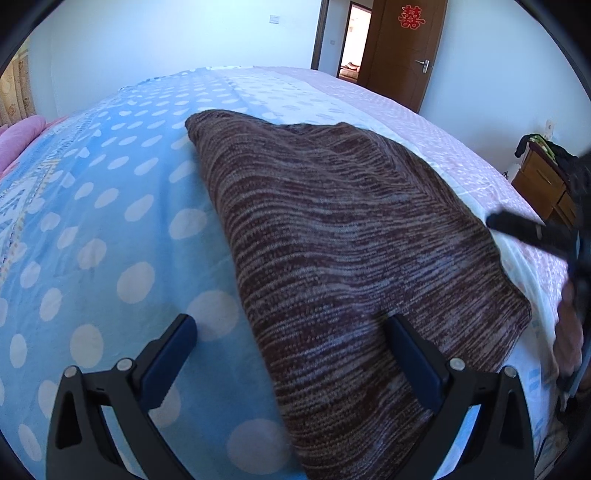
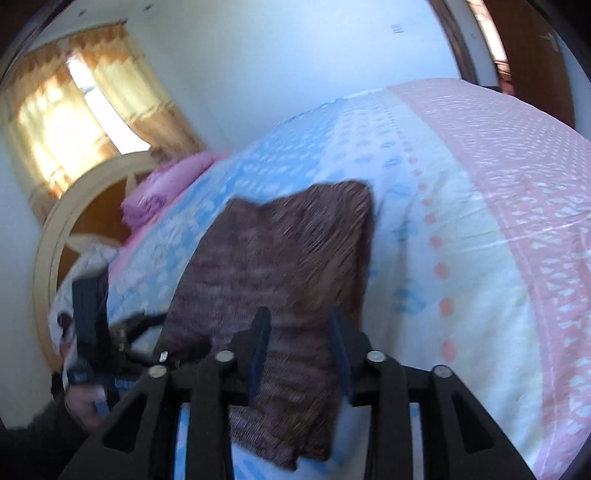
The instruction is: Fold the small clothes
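Pale blue-white walls (image 1: 184,33) close a bedroom around a wide bed (image 1: 92,229), whose cover runs from blue with white dots, through a pale band, to pink along the far side. Beyond the bed stands a brown wooden door (image 1: 402,51) bearing a red paper ornament, ajar onto a lit room. A window with yellow patterned curtains (image 2: 70,110) sits past the bed's head, above a curved cream-and-brown headboard (image 2: 55,236) and a folded pink blanket (image 2: 162,188). A brown wooden cabinet (image 1: 543,184) with dark things on top stands off the bed's pink side.

On the bed's blue and pale bands lies a brown-and-mauve striped knit garment (image 1: 351,240), folded into a long slab.

The left gripper (image 1: 291,328) hangs over the garment's near edge, fingers wide, one over the bed cover, one over the knit, gripping nothing. The right gripper (image 2: 299,321), blurred, has its fingers partly spread over the garment's near end; the cloth lies between them, not pinched.
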Demonstrator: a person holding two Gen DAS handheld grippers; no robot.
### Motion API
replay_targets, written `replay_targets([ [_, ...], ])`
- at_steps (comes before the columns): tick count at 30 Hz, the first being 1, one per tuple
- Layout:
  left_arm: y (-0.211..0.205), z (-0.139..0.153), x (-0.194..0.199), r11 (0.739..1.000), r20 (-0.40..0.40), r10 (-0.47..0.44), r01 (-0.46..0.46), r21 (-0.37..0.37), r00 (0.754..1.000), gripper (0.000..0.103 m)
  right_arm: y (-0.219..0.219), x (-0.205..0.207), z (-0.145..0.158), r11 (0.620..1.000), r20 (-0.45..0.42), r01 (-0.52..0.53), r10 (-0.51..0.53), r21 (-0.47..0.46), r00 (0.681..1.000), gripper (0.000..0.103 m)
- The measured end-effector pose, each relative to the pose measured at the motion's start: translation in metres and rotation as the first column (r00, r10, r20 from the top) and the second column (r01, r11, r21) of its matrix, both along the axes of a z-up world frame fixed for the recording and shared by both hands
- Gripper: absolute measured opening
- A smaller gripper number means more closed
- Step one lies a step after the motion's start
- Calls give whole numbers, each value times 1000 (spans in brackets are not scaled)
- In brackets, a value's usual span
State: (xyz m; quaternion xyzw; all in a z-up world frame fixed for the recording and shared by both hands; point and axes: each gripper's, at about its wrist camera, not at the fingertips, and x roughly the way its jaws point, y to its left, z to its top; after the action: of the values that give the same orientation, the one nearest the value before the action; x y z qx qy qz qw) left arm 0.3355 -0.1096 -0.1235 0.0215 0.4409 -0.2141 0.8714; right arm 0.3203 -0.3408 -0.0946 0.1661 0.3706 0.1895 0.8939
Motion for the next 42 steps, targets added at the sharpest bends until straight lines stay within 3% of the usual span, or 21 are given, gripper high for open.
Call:
replay_targets([
  [6, 6, 0, 1, 999, -10, -4, 3, -41, 1000, 103, -25, 54, -14, 986, -93, 104, -92, 134, 991, 58],
  [13, 5, 0, -1, 999, -5, -13, 13, -48, 1000, 103, -12, 103, -30, 995, -151, 66, -54, 76, 987, 58],
  [16, 6, 1, -2, 998, 2, -19, 19, -62, 1000, 98, -8, 118, -32, 996, -154, 44, -32, 77, 988, 58],
  [19, 5, 2, -4, 997, 8, -32, 33, -73, 999, 92, -5, 128, -36, 992, -163, 9, 13, 129, 986, 47],
  [21, 3, 3, -6, 995, 16, -53, 54, -85, 998, 82, -4, 133, -43, 985, -165, -19, 48, 174, 985, 32],
  [24, -2, 5, -9, 995, 28, -69, 71, -70, 997, 74, -8, 134, -49, 971, -168, -29, 71, 237, 983, 25],
  [28, -8, 8, -13, 996, 39, -82, 84, -40, 996, 66, 1, 128, -44, 984, -138, -25, 50, 175, 989, 23],
  [33, -6, 13, -15, 996, 6, -53, 53, -67, 999, 35, 17, 116, -29, 999, -82, -10, 14, 51, 997, 21],
  [36, -9, 17, -17, 997, 3, -49, 49, -51, 999, 27, 22, 108, -20, 1000, -71, 5, -2, 31, 997, 21],
  [42, -7, 31, -24, 999, -8, -35, 35, -31, 999, 23, 30, 90, 6, 999, -20, 7, -6, 52, 1000, 21],
])
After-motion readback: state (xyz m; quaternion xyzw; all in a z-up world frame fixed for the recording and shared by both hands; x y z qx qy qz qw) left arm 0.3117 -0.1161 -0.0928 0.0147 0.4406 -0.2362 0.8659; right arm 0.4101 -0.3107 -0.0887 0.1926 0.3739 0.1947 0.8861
